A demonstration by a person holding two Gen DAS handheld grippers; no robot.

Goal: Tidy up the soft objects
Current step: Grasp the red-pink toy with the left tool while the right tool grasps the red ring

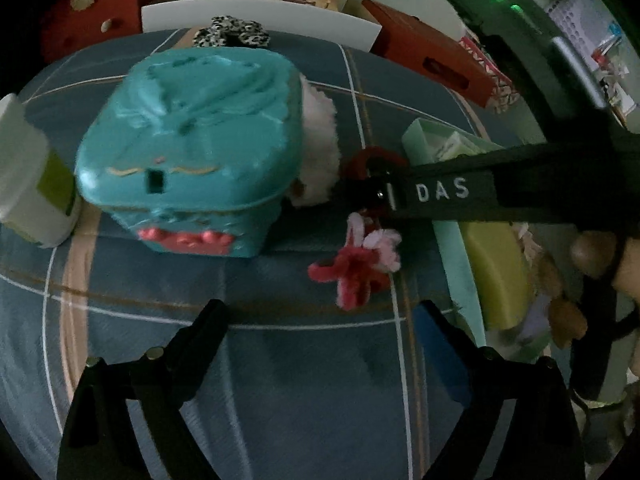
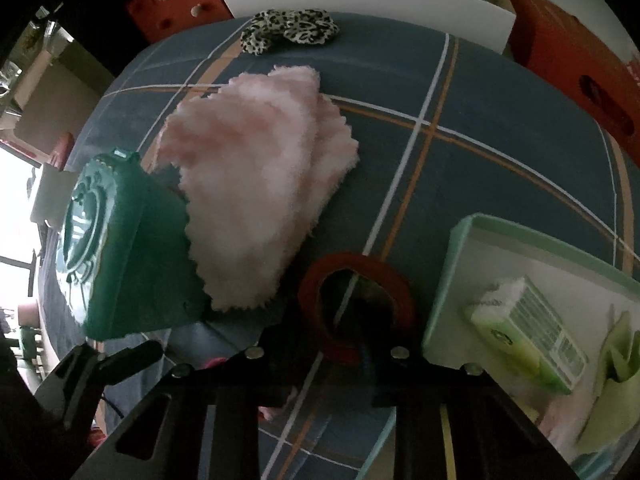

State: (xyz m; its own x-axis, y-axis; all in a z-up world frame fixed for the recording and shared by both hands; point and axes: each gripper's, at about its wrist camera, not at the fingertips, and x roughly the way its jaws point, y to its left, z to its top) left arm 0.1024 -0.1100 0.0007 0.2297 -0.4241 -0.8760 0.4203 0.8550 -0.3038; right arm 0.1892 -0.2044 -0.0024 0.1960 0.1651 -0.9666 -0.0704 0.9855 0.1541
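A red ring with a pink-and-red pipe-cleaner charm (image 1: 356,270) hangs from my right gripper (image 1: 370,184), which is shut on the red ring (image 2: 354,306) just above the blue plaid cloth. My left gripper (image 1: 320,320) is open and empty below it. A fluffy pink cloth (image 2: 260,200) lies beside a teal box (image 1: 192,148). A leopard-print scrunchie (image 2: 290,30) lies at the far edge. A mint tray (image 2: 452,264) at the right holds a green tissue pack (image 2: 524,332) and a green sponge (image 1: 496,276).
A white cup (image 1: 28,184) with a green label stands left of the teal box. A white board (image 1: 260,20) and red boxes (image 1: 432,52) stand behind the cloth. Small plush toys (image 1: 560,304) lie in the tray.
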